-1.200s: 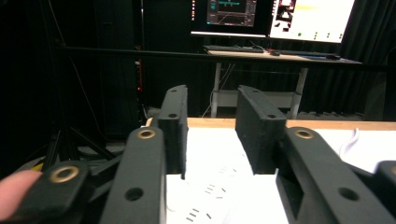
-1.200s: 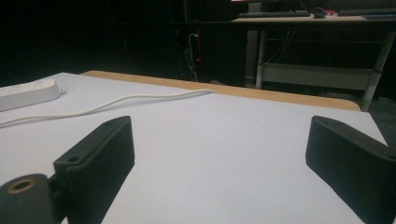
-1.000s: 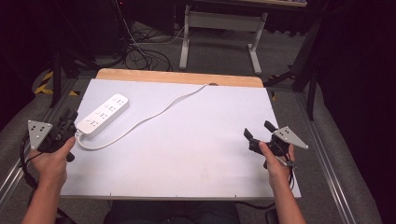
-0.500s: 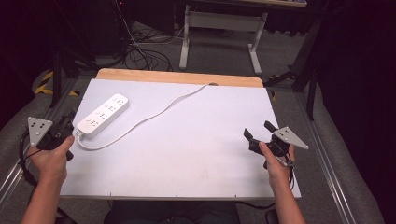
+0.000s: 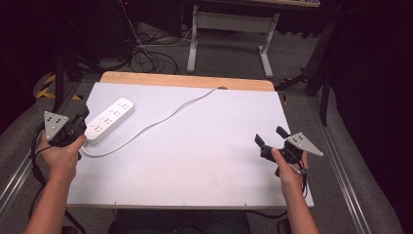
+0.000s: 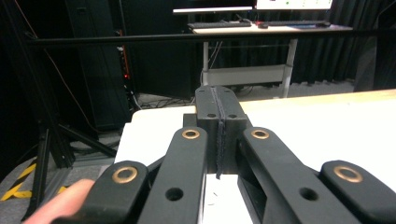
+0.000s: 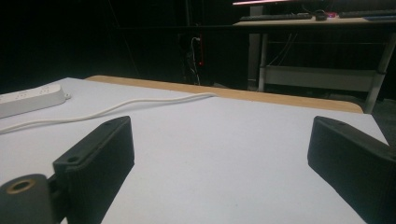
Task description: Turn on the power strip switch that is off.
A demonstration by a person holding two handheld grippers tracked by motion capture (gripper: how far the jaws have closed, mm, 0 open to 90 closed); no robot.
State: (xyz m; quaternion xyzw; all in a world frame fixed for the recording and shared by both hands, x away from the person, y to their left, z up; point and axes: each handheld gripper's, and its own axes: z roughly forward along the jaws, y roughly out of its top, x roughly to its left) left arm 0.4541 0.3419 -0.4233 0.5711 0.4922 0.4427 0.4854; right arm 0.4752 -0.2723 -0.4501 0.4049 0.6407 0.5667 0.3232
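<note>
My left tool (image 5: 78, 122) has drifted outward off the power strip (image 5: 109, 120), jaws pressed together on nothing. The strip lies at the worktop's (image 5: 204, 161) far left corner. My right tool (image 5: 272, 141) waits spread. Next, I'd judge, reopen and approach the strip.

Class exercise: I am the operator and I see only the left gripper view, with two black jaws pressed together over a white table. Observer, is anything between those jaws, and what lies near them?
Observer: Nothing is between them. In the high view the left gripper sits shut beside the near end of a white power strip.
Operator: Where does its cable go?
Observer: The white cable loops near the left hand, then runs to the far wooden edge.
Operator: And the other gripper?
Observer: The right gripper is open over bare table, nothing between its jaws.
</note>
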